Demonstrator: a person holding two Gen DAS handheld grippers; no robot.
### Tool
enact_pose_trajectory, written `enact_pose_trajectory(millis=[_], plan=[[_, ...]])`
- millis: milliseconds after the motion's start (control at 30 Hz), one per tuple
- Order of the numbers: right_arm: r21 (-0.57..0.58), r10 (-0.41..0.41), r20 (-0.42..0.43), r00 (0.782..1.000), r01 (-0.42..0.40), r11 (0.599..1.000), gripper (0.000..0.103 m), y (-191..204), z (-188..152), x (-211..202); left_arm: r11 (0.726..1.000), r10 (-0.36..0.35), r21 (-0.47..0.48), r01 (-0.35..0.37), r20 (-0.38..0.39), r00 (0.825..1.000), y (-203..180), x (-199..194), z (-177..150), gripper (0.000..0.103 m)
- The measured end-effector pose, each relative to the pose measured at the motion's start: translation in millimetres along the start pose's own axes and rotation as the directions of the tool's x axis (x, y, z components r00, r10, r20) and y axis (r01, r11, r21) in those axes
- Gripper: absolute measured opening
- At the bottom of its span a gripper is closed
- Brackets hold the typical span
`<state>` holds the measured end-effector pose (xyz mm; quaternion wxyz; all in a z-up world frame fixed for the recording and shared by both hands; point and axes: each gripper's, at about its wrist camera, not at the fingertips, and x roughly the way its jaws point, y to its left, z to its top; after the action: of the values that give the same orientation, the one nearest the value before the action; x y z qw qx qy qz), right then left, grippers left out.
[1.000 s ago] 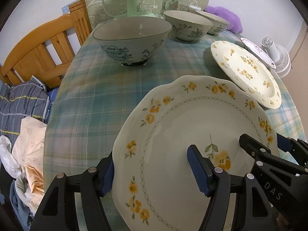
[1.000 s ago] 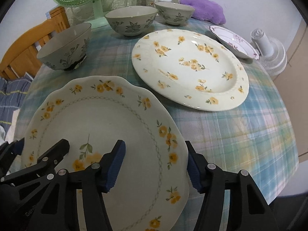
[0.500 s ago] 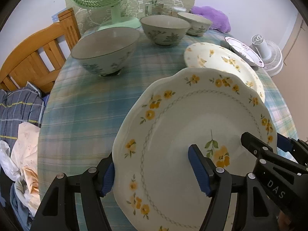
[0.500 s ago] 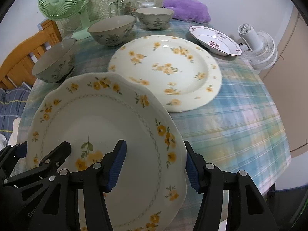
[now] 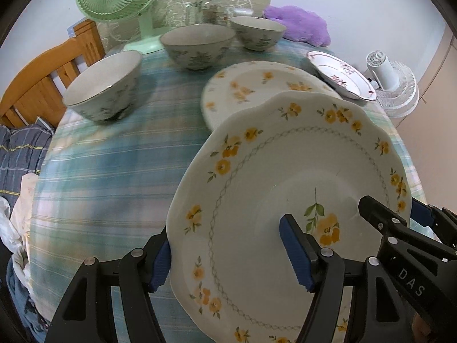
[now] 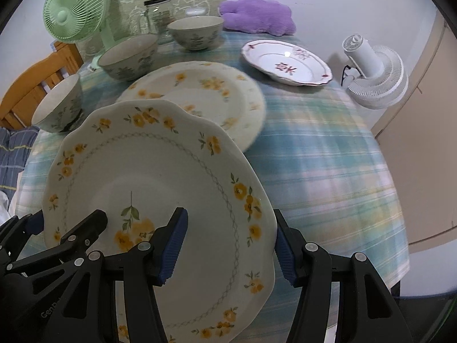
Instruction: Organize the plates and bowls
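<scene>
Plaid-clothed table (image 5: pixel 114 171), wooden chair (image 5: pixel 42 85) beside

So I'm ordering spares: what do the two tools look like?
Both the left tool and the right tool are black, angular linkages with silver rivets and ribbed blue finger pads. White "DAS" lettering marks the right tool's arm in the left view.

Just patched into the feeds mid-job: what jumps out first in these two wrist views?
A scalloped plate with yellow flowers fills the foreground, lifted above the plaid tablecloth with the left gripper and the right gripper each clamped over an opposite edge. Just beyond it a round yellow-flowered plate lies on the cloth, with three patterned bowls in a row behind and a green desk fan at the back.
</scene>
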<state>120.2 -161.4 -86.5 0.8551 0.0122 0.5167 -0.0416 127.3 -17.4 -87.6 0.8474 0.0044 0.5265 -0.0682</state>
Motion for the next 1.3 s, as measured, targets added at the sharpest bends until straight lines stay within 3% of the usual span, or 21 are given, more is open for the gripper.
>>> enact_pose_trajectory(millis=[433,967,1300], plan=[[0.013,-0.019,0.004,1.0,0.019,1.0,0.061,-91,8,7,1.0,-0.027,0.012,0.027,-0.011,1.0,-81,16,14,0.072],[0.051,-0.061,-0.014,0.998,0.062,0.997,0.059,-170,14,26,0.997,-0.043,0.07,0.044,-0.015,0.999,-153,49,28,0.072],[0.055,-0.039,-0.051,0.998,0.042,0.998,0.058,-189,17,47,0.997,0.044,0.067,-0.043,-0.008,0.999,-174,62,33,0.072]])
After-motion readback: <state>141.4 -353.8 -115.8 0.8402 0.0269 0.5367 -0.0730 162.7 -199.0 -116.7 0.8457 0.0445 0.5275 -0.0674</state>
